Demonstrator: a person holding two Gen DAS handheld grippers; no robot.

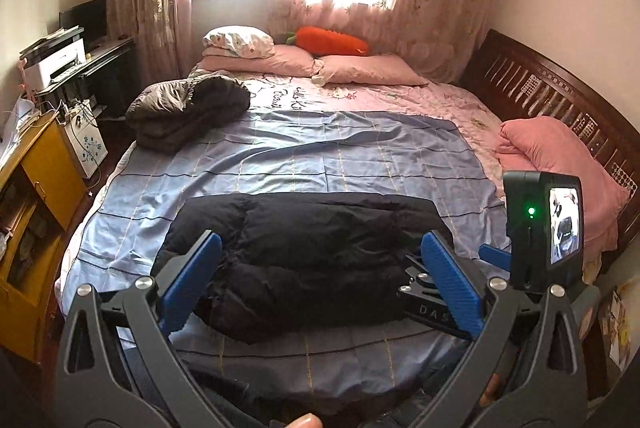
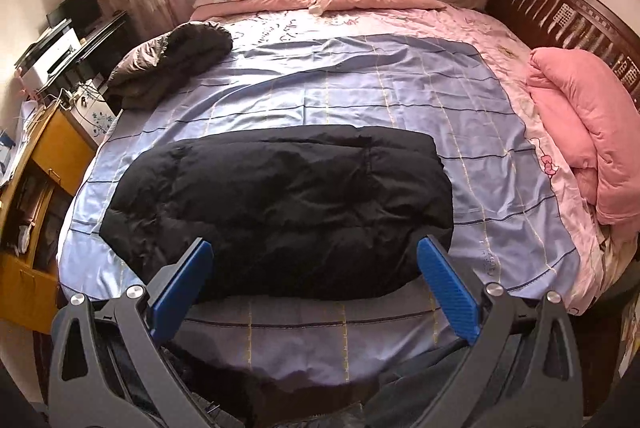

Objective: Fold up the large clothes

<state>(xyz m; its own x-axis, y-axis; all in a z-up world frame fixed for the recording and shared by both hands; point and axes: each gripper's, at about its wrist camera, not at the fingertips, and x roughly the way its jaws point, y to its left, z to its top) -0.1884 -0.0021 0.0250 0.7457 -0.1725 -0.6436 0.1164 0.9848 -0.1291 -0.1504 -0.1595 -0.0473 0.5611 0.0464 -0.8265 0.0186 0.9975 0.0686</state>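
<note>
A black puffy jacket [image 1: 304,260] lies folded into a wide bundle on the blue striped sheet [image 1: 320,147] near the bed's front edge. It also shows in the right wrist view [image 2: 288,211]. My left gripper [image 1: 320,248] is open and empty, held just above the jacket's near side. My right gripper [image 2: 314,256] is open and empty, at the jacket's near edge. In the left wrist view the right gripper's body and camera [image 1: 540,228] stand to the right of the jacket.
A grey folded jacket [image 1: 188,107] lies at the bed's left. A pink quilt [image 2: 580,131] is piled at the right by the dark headboard [image 1: 560,95]. Pillows [image 1: 320,63] and an orange carrot plush [image 1: 332,39] sit at the far end. A yellow cabinet [image 1: 32,207] stands left.
</note>
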